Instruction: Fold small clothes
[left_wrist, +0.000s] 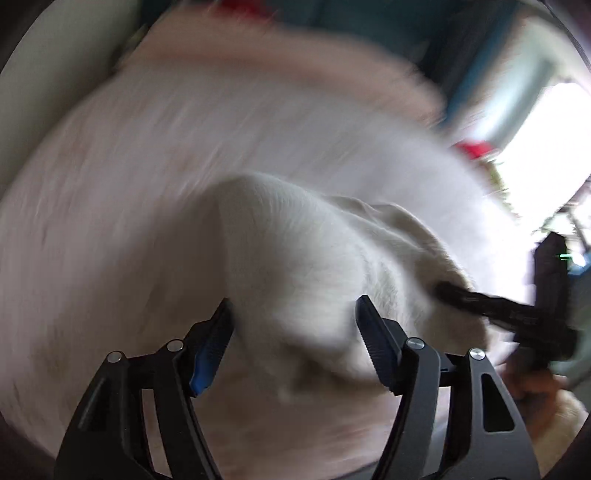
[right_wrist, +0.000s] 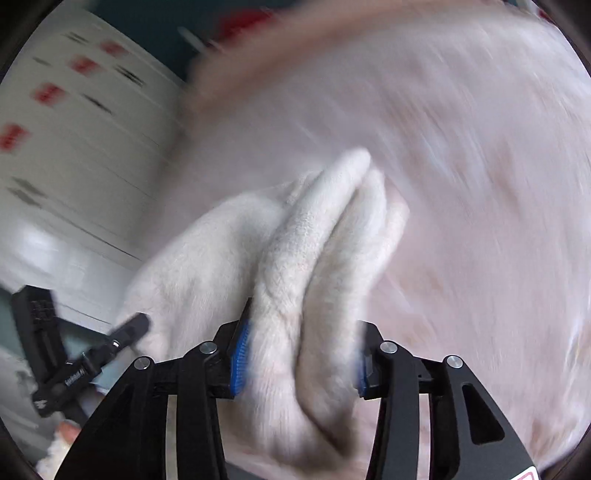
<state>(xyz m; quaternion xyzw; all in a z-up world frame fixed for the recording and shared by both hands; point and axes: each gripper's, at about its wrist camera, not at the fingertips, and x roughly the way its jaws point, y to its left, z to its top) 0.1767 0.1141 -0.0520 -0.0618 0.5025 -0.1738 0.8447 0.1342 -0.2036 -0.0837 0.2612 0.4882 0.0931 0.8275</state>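
Left wrist view: the left gripper (left_wrist: 295, 334) stands spread, the white garment (left_wrist: 295, 258) bunched between and beyond its jaws, neither pad clearly pressing. Right wrist view: the right gripper (right_wrist: 301, 354) pinches folded layers of the white garment (right_wrist: 314, 258), which stick out ahead over blurred pink bedding (right_wrist: 480, 166).

We see one small garment (right_wrist: 295, 266), cream-white and fleecy, with a fine ribbed texture where the blur lets up. It is bunched into thick, soft folds rather than spread flat. In the right wrist view two rounded folds stand side by side, running away from us over the pale pink bed (right_wrist: 480, 184). In the left wrist view the same cloth (left_wrist: 295, 258) rises in a hump above the bed (left_wrist: 110, 221), one end trailing toward the bed's right edge.
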